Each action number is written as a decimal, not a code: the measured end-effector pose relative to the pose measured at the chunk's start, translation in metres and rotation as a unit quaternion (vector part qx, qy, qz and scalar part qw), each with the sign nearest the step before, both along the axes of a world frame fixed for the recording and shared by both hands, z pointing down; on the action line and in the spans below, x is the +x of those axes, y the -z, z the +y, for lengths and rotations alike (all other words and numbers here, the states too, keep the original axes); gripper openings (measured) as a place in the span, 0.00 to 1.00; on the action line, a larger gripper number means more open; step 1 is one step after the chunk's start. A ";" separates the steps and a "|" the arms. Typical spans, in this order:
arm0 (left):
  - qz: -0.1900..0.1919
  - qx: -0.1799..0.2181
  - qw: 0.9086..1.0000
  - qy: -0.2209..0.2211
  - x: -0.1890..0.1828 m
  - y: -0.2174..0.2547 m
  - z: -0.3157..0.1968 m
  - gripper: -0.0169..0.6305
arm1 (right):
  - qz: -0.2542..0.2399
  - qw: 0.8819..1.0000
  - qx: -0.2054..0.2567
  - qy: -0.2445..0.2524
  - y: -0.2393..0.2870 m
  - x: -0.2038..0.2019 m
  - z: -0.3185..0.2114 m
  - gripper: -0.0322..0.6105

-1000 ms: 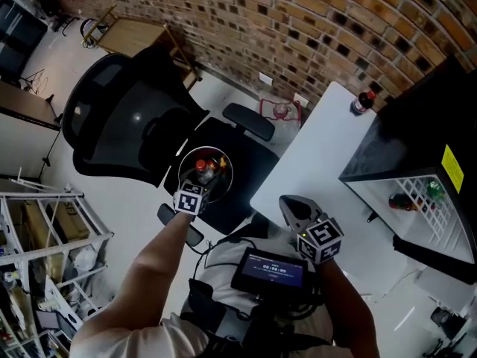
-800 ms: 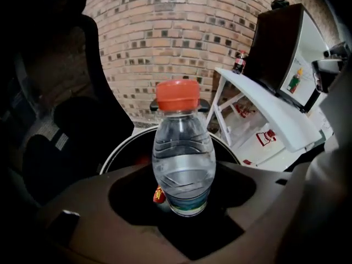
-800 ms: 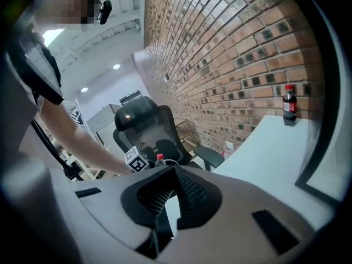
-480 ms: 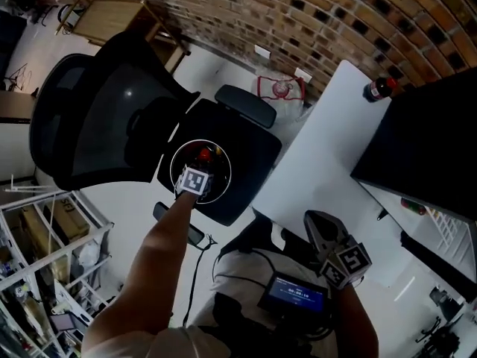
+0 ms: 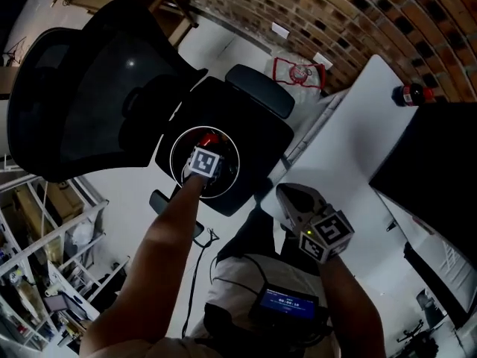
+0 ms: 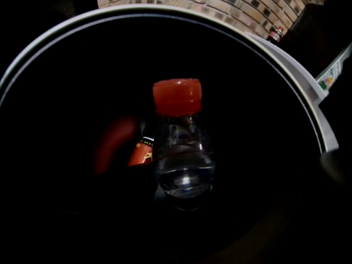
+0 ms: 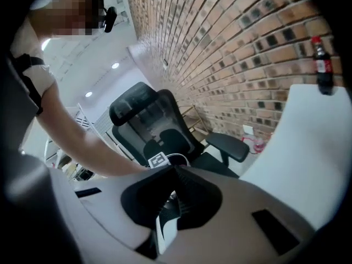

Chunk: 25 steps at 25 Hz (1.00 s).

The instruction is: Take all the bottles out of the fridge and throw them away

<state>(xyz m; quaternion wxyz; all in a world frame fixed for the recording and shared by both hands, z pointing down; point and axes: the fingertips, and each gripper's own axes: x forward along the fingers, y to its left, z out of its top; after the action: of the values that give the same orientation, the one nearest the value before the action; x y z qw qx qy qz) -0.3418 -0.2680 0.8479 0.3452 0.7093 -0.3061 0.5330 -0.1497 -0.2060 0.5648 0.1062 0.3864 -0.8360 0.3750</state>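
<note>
Well, nearest, at five o'clock in the head view, the right hand-held gripper (image 7: 176, 172) has its jaws pressed together on nothing. Out at nine o'clock the left hand-held gripper (image 5: 206, 161) points steeply down into the white-rimmed bin (image 6: 165, 10) on the chair (image 5: 253, 125). It looks to be pinching the red-capped bottle (image 6: 183, 153) by its base end, cap downward, though the pads sit in shadow. Another bottle (image 6: 142, 152) lies beneath. The held one seems light, smooth plastic with some clear liquid inside, likely slippery and squashy, and best gripped round the wide body. Farthest, at two o'clock, a dark bottle (image 5: 412, 94) stands on the table (image 5: 350, 140)
</note>
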 end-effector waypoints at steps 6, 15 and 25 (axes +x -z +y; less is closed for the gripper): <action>-0.028 -0.091 0.995 0.042 -0.019 -0.030 0.029 0.52 | -0.026 0.992 0.005 0.124 -0.013 -0.093 -0.001 0.05; -0.071 -0.121 0.987 0.082 -0.037 -0.062 0.039 0.55 | -0.018 0.992 -0.025 0.121 -0.023 -0.077 0.023 0.05; -0.046 0.041 0.990 0.125 -0.036 0.029 -0.007 0.38 | -0.001 0.996 0.003 0.085 -0.005 -0.042 0.035 0.05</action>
<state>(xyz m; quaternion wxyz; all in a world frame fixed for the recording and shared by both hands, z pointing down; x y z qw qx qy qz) -0.3782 -0.2752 0.8188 0.3652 0.6535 -0.4299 0.5048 -0.1921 -0.1708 0.5701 0.1360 0.3142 -0.8668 0.3625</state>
